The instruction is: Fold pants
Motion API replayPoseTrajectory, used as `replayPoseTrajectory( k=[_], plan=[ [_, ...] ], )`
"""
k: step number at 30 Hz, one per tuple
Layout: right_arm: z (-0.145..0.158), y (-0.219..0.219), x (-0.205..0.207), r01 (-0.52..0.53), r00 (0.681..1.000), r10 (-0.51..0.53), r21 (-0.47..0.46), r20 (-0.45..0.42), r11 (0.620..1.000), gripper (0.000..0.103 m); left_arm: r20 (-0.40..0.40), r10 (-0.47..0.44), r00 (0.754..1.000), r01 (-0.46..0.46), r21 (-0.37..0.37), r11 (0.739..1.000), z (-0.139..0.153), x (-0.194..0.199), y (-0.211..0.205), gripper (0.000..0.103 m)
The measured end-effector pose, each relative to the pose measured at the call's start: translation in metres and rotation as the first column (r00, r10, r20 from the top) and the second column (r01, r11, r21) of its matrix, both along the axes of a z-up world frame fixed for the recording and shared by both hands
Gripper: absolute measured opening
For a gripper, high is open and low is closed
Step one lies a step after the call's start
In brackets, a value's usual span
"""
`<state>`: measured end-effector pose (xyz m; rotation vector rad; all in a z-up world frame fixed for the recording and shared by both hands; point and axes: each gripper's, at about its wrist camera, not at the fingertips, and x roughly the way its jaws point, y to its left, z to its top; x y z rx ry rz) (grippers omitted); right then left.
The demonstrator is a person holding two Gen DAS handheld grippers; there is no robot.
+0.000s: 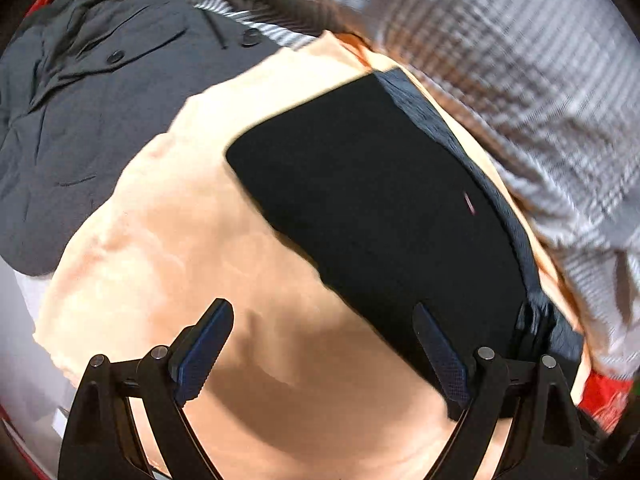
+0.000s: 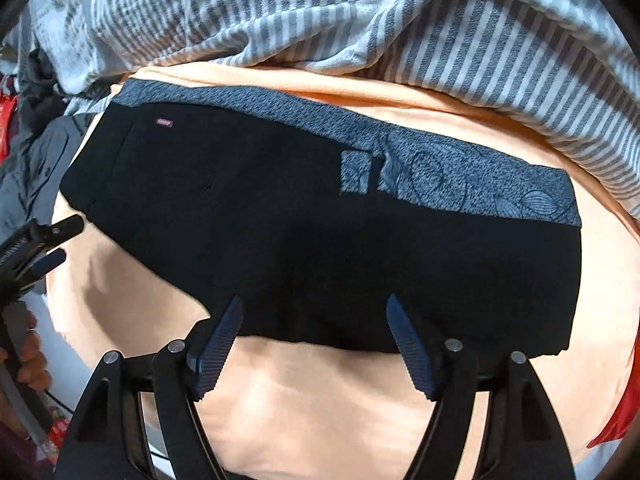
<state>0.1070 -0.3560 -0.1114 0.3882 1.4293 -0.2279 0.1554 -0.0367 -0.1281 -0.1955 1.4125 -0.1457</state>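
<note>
The black pants (image 2: 304,236) lie folded into a flat rectangle on a peach cloth (image 2: 320,400), with a patterned blue-grey waistband (image 2: 440,176) along the far edge. They also show in the left wrist view (image 1: 372,200). My right gripper (image 2: 314,312) is open and empty, its fingertips over the near edge of the pants. My left gripper (image 1: 322,316) is open and empty above the peach cloth (image 1: 180,240), its right finger over the pants' edge. The left gripper also shows at the left of the right wrist view (image 2: 56,240).
A grey and white striped garment (image 2: 320,20) is heaped beyond the pants, also in the left wrist view (image 1: 520,80). A dark grey buttoned jacket (image 1: 80,120) lies at the left. Something red (image 1: 604,396) shows at the right edge.
</note>
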Motion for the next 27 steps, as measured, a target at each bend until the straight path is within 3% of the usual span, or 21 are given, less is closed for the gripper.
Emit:
replayPoseTrajectory(
  k=[3,6,10,16,20,24,27],
  plan=[
    [-0.015,-0.005,0.002,0.024,1.0,-0.023,0.038,-0.019,0.999,0.079,0.0,0.027,1.0,-0.027,-0.042,0.999,-0.004,0.008,0.008,0.092],
    [-0.048,-0.017,-0.004,0.099,0.992,-0.088,0.12,-0.094,0.988,0.079,-0.004,0.045,0.999,-0.045,-0.086,0.995,-0.013,0.017,0.011,0.092],
    [-0.049,-0.031,-0.006,0.17,0.985,-0.162,0.177,-0.058,0.969,0.081,-0.02,0.043,0.999,-0.046,-0.164,0.985,-0.024,0.026,0.011,0.092],
    [-0.05,-0.02,-0.001,0.098,0.994,-0.09,0.139,-0.066,0.985,0.089,-0.069,0.096,0.993,-0.112,-0.302,0.947,-0.037,0.032,0.013,0.092],
    [-0.051,-0.015,0.001,0.09,0.994,-0.082,0.122,-0.066,0.988,0.094,-0.055,0.101,0.993,-0.113,-0.335,0.936,-0.038,0.038,0.009,0.092],
    [-0.053,-0.013,0.001,0.073,0.996,-0.066,0.121,-0.065,0.99,0.095,-0.055,0.084,0.995,-0.1,-0.41,0.907,-0.036,0.04,0.0,0.092],
    [-0.053,-0.014,-0.002,0.07,0.996,-0.062,0.125,-0.066,0.99,0.096,-0.049,0.08,0.996,-0.093,-0.403,0.91,-0.04,0.041,-0.007,0.092]
  ],
)
